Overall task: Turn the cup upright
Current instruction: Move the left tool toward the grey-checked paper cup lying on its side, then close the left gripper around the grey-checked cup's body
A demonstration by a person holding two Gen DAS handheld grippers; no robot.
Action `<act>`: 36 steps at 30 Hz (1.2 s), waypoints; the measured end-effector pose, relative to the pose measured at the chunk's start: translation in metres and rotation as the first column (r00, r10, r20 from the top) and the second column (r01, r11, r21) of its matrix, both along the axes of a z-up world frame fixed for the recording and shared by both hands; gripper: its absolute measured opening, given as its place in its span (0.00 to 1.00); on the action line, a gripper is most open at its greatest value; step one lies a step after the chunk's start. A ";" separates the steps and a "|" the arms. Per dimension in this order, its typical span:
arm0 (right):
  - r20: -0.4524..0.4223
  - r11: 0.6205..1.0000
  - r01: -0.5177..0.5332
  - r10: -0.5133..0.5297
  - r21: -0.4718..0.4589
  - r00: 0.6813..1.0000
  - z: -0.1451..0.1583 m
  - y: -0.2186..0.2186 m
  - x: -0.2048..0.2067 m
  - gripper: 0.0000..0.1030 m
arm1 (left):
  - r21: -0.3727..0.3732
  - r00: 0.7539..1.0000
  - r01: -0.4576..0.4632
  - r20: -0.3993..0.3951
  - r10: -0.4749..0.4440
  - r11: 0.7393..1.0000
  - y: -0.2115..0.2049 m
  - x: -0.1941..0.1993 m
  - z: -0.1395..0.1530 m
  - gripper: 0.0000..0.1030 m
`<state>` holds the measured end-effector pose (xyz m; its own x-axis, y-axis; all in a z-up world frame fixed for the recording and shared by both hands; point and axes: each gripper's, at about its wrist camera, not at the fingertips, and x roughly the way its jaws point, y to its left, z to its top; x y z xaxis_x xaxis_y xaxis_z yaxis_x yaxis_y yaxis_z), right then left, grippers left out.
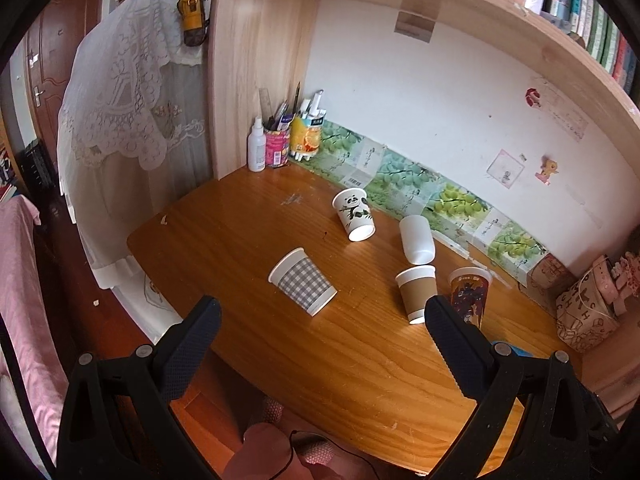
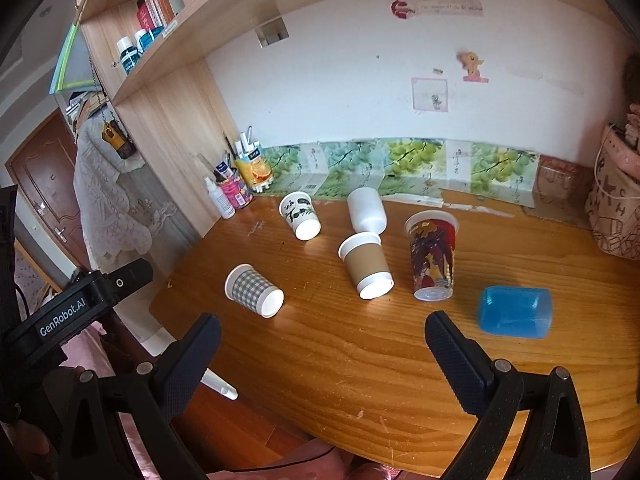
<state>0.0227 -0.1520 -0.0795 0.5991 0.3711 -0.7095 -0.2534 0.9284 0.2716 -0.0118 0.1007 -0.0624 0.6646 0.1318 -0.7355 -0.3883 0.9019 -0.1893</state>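
Observation:
Several cups sit on the wooden table (image 1: 360, 380). A checked cup (image 1: 303, 282) (image 2: 254, 290), a panda cup (image 1: 355, 214) (image 2: 300, 216), a white cup (image 1: 417, 239) (image 2: 366, 210), a brown-sleeved cup (image 1: 416, 294) (image 2: 366, 266) and a blue plastic cup (image 2: 516, 311) lie on their sides. A red patterned cup (image 1: 470, 294) (image 2: 433, 254) stands upright, partly hidden by a finger in the left wrist view. My left gripper (image 1: 322, 322) is open and empty above the table's near edge, in front of the checked cup. My right gripper (image 2: 322, 336) is open and empty, in front of the brown-sleeved cup.
Pen holders (image 1: 278, 140) and a white spray bottle (image 1: 257, 148) stand in the far left corner against a wooden shelf side. A patterned bag (image 2: 616, 208) stands at the right end. A wall with a grape-print strip (image 2: 400, 164) backs the table. The left gripper's body (image 2: 76, 312) shows at left.

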 end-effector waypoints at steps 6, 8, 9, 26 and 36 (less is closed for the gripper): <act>-0.050 0.997 -0.047 0.044 -0.061 0.998 -0.014 0.021 0.020 0.99 | -0.059 0.995 -0.037 -0.091 0.031 0.998 0.015 0.011 -0.019 0.99; -0.065 0.995 -0.066 0.061 -0.071 0.996 -0.017 0.027 0.025 0.99 | -0.083 0.992 -0.048 -0.118 0.038 0.995 0.021 0.017 -0.026 0.99; -0.073 0.994 -0.074 0.068 -0.078 0.995 -0.019 0.031 0.029 0.99 | -0.094 0.990 -0.056 -0.131 0.043 0.994 0.024 0.020 -0.029 0.99; -0.196 0.978 -0.062 0.022 -0.200 0.980 -0.052 0.054 0.088 0.99 | -0.285 0.912 -0.184 -0.408 0.055 0.941 0.074 0.121 -0.108 0.98; -0.207 0.966 -0.050 -0.004 -0.255 0.978 -0.059 0.071 0.114 0.99 | -0.339 0.842 -0.313 -0.532 0.094 0.887 0.093 0.161 -0.150 0.98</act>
<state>0.1363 -0.0814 -0.1381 0.4247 0.1715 -0.8889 -0.2399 0.9681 0.0722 0.1491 0.1935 -0.2121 0.1948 -0.1530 -0.9688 -0.6924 0.6782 -0.2463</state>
